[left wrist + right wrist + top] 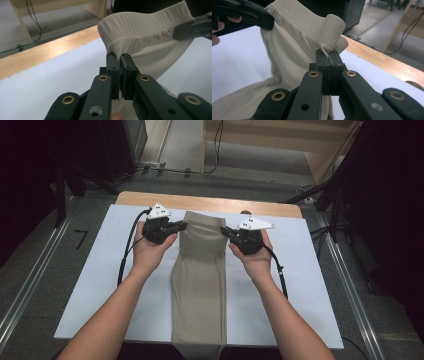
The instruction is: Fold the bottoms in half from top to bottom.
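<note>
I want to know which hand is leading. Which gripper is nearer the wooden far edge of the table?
Left, slightly. The left gripper grips the waistband corner of the beige garment a bit closer to the wooden edge; the right gripper grips the opposite corner, marginally farther back.

Black hand-held gripper pair, brass rivets, white plates, trailing black cables.

Trousers cut off at bottom edge (legs' ends unseen), waistband corners hidden btw jaws.

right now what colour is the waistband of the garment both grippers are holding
Beige, with a fine woven texture. The waistband shows best in the left gripper view.
</note>
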A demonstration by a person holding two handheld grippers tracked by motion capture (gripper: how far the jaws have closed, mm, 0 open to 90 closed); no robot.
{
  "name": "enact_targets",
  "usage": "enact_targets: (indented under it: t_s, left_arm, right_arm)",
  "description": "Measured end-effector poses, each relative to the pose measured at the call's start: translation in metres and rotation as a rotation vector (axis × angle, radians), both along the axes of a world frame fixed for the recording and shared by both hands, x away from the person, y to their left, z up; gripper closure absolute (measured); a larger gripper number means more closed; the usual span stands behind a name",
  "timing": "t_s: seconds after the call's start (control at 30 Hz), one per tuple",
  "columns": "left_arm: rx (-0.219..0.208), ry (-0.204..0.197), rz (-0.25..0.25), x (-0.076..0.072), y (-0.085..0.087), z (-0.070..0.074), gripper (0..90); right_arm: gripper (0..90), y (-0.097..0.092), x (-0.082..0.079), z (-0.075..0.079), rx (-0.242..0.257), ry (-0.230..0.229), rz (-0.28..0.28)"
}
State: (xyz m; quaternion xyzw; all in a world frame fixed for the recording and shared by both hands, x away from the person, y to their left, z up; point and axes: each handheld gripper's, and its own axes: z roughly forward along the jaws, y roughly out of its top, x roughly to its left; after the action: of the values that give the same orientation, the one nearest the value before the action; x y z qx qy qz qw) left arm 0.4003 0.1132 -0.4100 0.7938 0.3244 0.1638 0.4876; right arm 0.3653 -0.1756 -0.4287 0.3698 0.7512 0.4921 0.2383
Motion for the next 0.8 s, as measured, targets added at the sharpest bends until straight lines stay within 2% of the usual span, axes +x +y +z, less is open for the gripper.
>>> enact_targets:
  t_s: [0.17, 0.33, 0.43, 0.6, 0.67, 0.73, 0.8]
  left_arm:
    - [-0.028, 0.01, -0.032, -0.033, 0.008, -0.008, 87.8]
    - [-0.036, 0.027, -0.075, -0.07, 0.016, -0.022, 87.8]
    - [-0.014, 0.017, -0.097, -0.092, 0.019, -0.031, 87.7]
    - [0.022, -0.037, -0.137, -0.124, 0.022, -0.038, 87.7]
    - [0.029, -0.036, -0.151, -0.135, 0.023, -0.041, 87.6]
    - [0.037, -0.026, -0.163, -0.146, 0.024, -0.045, 87.6]
    - [0.01, 0.017, -0.168, -0.155, 0.028, -0.049, 87.6]
  right_arm:
    - [87.7, 0.0, -0.03, -0.003, 0.002, -0.024, 0.038]
    - [87.6, -0.002, -0.067, -0.019, 0.009, -0.037, 0.097]
    - [87.6, -0.002, -0.087, -0.031, 0.003, -0.034, 0.128]
    - [87.6, -0.002, -0.114, -0.046, 0.001, -0.025, 0.16]
    - [87.6, -0.001, -0.124, -0.05, -0.006, -0.029, 0.169]
    - [87.6, 0.0, -0.134, -0.053, -0.035, -0.042, 0.183]
    - [87.6, 0.0, -0.144, -0.057, -0.042, -0.049, 0.209]
